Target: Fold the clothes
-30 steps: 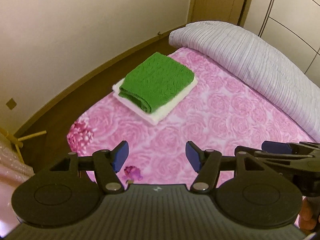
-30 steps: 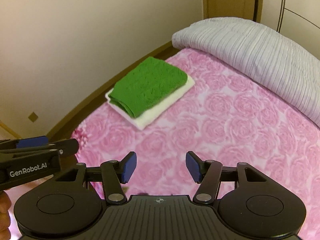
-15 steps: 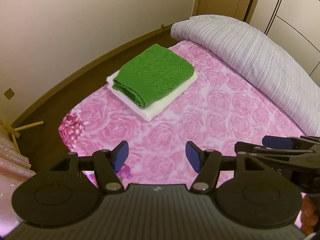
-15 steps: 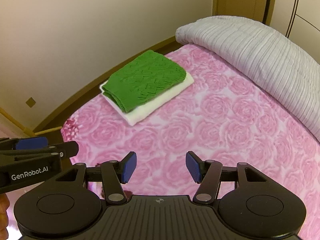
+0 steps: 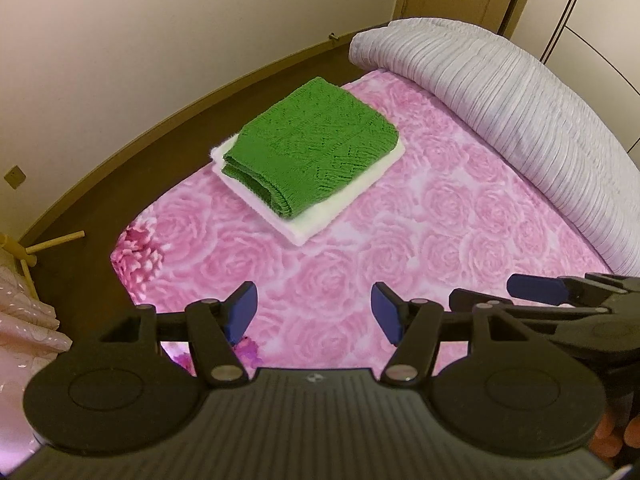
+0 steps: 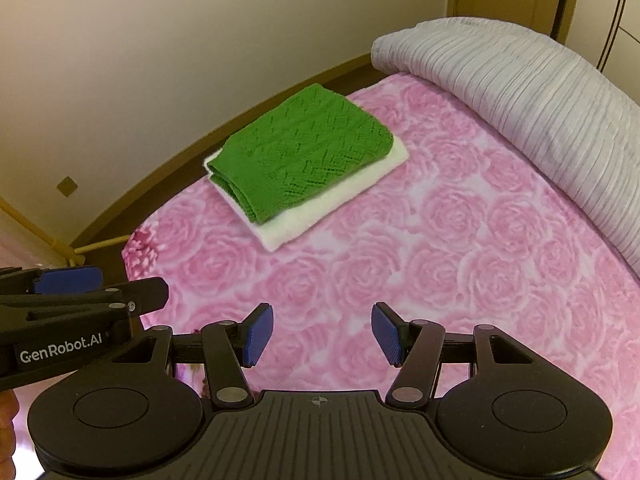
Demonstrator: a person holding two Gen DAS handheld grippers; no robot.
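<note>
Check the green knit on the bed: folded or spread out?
Folded. The green knit is a compact rectangle with layered edges at its near end, stacked on a folded white piece. Neither gripper touches it.

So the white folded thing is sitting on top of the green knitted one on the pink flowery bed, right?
Not quite. The green knitted one is on top, and the white folded thing lies under it, as both wrist views show. They do sit on the pink flowery bed.
</note>
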